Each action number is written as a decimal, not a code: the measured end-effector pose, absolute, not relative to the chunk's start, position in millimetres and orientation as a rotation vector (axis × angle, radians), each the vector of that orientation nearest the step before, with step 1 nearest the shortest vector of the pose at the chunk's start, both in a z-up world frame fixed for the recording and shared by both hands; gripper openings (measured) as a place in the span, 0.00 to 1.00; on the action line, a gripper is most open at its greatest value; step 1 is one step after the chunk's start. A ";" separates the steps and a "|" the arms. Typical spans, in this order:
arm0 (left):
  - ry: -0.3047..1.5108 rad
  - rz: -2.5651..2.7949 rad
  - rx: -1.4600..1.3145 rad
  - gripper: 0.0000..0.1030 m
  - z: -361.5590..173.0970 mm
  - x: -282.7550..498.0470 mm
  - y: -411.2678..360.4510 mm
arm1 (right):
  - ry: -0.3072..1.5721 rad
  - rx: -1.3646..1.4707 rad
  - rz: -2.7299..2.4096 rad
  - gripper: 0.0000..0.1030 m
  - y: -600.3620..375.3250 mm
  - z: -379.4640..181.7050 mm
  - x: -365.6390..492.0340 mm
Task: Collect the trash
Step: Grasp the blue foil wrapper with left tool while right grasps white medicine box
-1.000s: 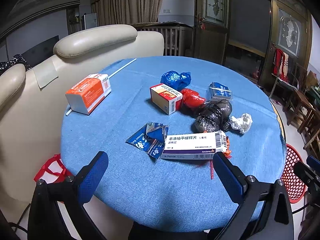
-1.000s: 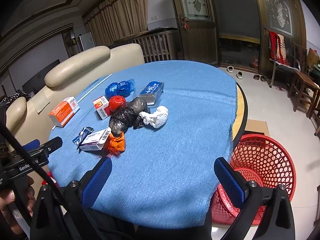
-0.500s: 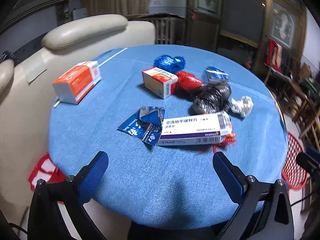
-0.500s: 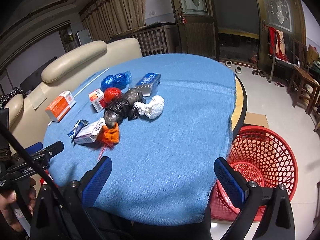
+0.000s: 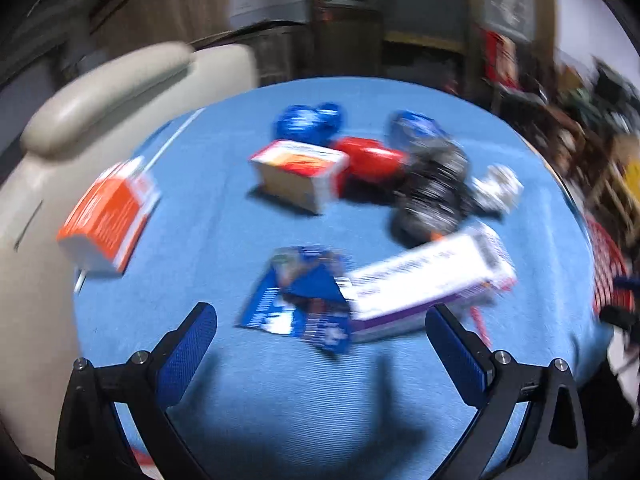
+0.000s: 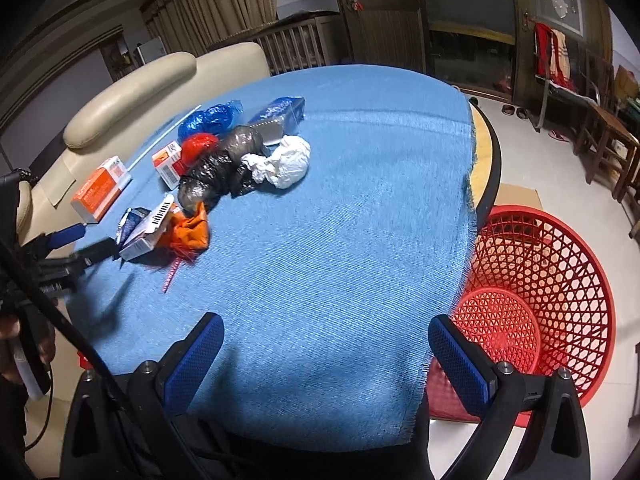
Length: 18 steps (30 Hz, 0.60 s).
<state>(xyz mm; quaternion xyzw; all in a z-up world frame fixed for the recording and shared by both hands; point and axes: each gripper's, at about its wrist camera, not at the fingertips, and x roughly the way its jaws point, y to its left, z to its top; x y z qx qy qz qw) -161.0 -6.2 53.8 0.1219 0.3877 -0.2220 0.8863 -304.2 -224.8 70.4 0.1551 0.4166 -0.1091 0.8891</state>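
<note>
Trash lies on the round table's blue cloth (image 6: 360,220). In the blurred left wrist view my left gripper (image 5: 320,332) is open, just short of a torn blue wrapper (image 5: 300,300) and a long white-and-purple box (image 5: 428,280). Behind them lie an orange box (image 5: 108,216), a small orange-and-white box (image 5: 300,172), a red bag (image 5: 368,160), a black bag (image 5: 432,192) and a blue bag (image 5: 308,122). My right gripper (image 6: 326,350) is open over bare cloth at the near edge. A white crumpled wad (image 6: 286,162) and an orange bag (image 6: 190,230) lie farther left.
A red mesh basket (image 6: 532,296) stands on the floor right of the table, below its edge. A beige sofa (image 6: 132,92) curves behind the table's left side. Wooden chairs (image 6: 600,132) stand at the far right. The left gripper (image 6: 80,246) and a hand show at the left edge.
My left gripper has moved forward and down toward the blue wrapper and long box, which now look much larger and blurred. The right gripper has shifted slightly closer over the cloth.
</note>
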 end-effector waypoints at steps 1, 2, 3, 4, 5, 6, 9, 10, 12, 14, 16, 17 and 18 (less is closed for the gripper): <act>0.811 -0.450 0.206 1.00 53.2 -156.7 1.0 | 0.871 0.331 -0.227 1.00 -226.1 68.3 -303.6; 0.828 -0.441 0.151 1.00 51.3 -150.6 8.1 | 0.879 0.339 -0.227 1.00 -227.0 65.5 -302.3; 0.847 -0.434 0.123 1.00 49.1 -145.4 11.3 | 0.887 0.346 -0.224 1.00 -227.3 63.2 -300.0; 0.859 -0.433 0.110 1.00 46.5 -142.3 10.8 | 0.896 0.349 -0.220 1.00 -226.8 60.9 -297.9; 0.873 -0.436 0.102 1.00 43.6 -138.3 8.5 | 0.907 0.350 -0.213 1.00 -225.5 58.0 -295.4; 0.877 -0.441 0.106 1.00 40.9 -135.4 4.8 | 0.914 0.346 -0.210 1.00 -224.0 55.9 -293.2; 0.893 -0.395 0.114 1.00 31.1 -127.5 0.1 | 0.923 0.325 -0.197 1.00 -218.1 53.1 -289.5; 0.901 -0.389 0.100 1.00 28.0 -123.2 -1.7 | 0.924 0.318 -0.196 1.00 -216.7 52.9 -289.0; 0.912 -0.397 0.030 0.88 23.3 -114.7 0.5 | 0.931 0.308 -0.199 1.00 -215.6 52.6 -287.5; 0.938 -0.428 -0.022 0.65 19.4 -106.1 0.2 | 0.940 0.304 -0.205 1.00 -216.1 52.3 -285.4; 0.934 -0.435 -0.042 0.53 20.2 -101.7 -0.4 | 0.950 0.300 -0.211 1.00 -216.4 51.3 -281.9; 0.928 -0.450 -0.030 0.46 20.5 -100.8 -3.5 | 0.958 0.296 -0.206 1.00 -216.0 50.7 -279.5; 0.927 -0.452 -0.018 0.46 21.2 -100.4 -5.8 | 0.964 0.291 -0.205 1.00 -214.8 49.8 -276.6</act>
